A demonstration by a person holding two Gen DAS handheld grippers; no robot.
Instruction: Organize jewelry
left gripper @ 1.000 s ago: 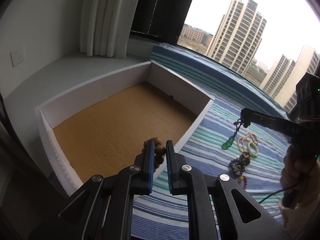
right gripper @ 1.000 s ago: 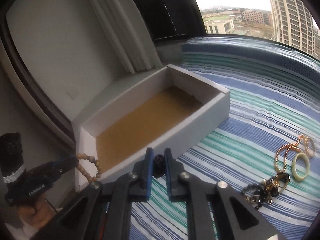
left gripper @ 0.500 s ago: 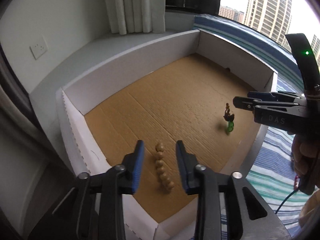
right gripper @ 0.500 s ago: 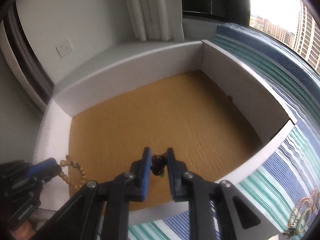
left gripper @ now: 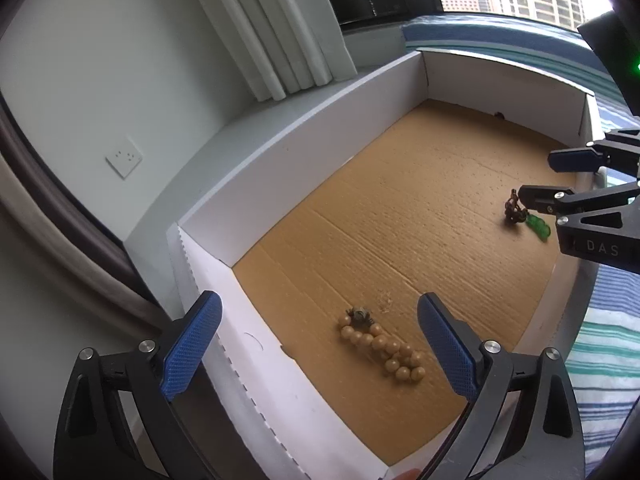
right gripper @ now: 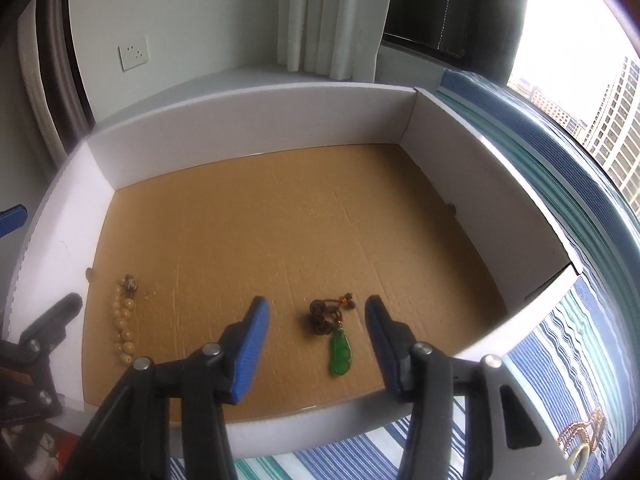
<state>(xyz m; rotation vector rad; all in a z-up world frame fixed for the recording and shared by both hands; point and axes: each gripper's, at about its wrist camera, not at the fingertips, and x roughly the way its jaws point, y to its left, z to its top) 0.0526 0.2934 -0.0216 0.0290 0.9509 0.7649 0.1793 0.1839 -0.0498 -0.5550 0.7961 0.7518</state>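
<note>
A wooden bead bracelet (left gripper: pixel 380 344) lies on the brown floor of the white-walled box (left gripper: pixel 304 152), near its left wall. My left gripper (left gripper: pixel 318 308) hovers over it, jaws wide and still opening, pads clear of the beads. A green pendant (right gripper: pixel 340 354) on a brown knotted cord (right gripper: pixel 322 314) lies near the box's (right gripper: pixel 248 120) front wall. My right gripper (right gripper: pixel 317 304) straddles it with jaws opening, pads not touching. In the left wrist view the right gripper (left gripper: pixel 542 176) reaches in from the right above the pendant (left gripper: pixel 538 228). The bracelet (right gripper: pixel 124 320) also shows at left.
The box sits on a blue, green and white striped cloth (right gripper: pixel 560 360). A gold chain and a pale ring (right gripper: pixel 580 436) lie on the cloth at the lower right. Behind the box are a white ledge, a curtain (right gripper: pixel 328 16) and a wall socket (right gripper: pixel 134 52).
Both grippers swung over the box, tipped downward and opened. The bracelet left the left jaws and the pendant left the right jaws; both now lie on the box floor.
</note>
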